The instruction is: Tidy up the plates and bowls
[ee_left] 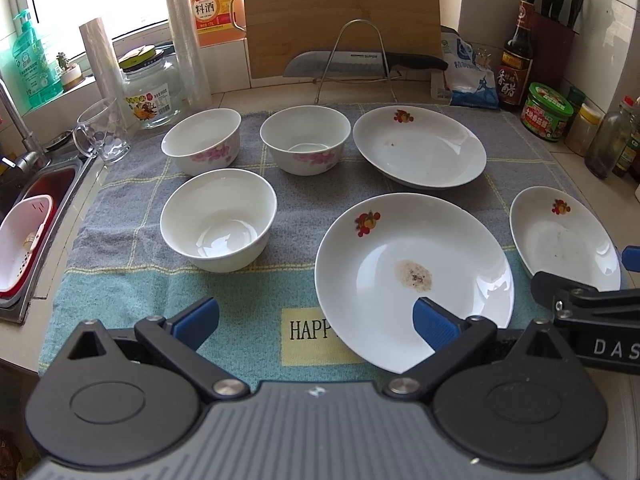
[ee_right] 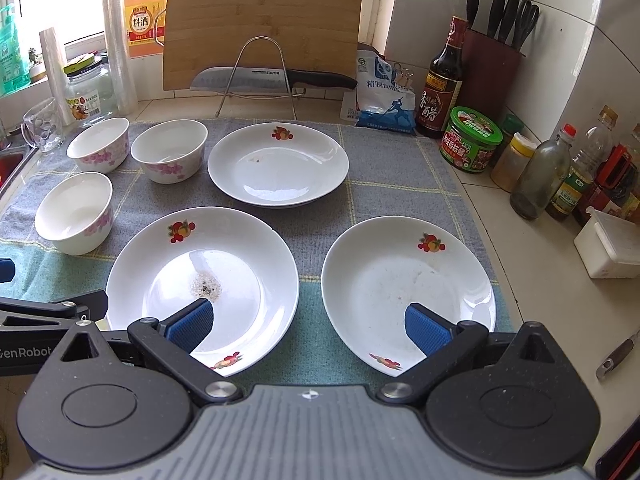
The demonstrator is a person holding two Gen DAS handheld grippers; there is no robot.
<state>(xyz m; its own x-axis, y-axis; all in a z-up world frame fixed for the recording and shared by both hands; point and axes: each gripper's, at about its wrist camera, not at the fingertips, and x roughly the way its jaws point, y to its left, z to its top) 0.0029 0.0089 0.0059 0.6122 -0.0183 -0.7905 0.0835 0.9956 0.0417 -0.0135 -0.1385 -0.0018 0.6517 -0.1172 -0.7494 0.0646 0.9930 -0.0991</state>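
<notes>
Three white bowls with pink flowers stand on a grey-and-teal cloth: a near bowl, a far-left bowl and a far-middle bowl. Three white plates with fruit prints lie beside them: a far plate, a near middle plate with a brown stain, and a right plate. My left gripper hovers open over the cloth's near edge, right pad above the middle plate. My right gripper is open, spanning the gap between the two near plates.
A wire rack holds a cleaver before a leaning cutting board. Sauce bottles, jars and a knife block crowd the right side. A glass mug, a jar and a sink with a pink basket are at left.
</notes>
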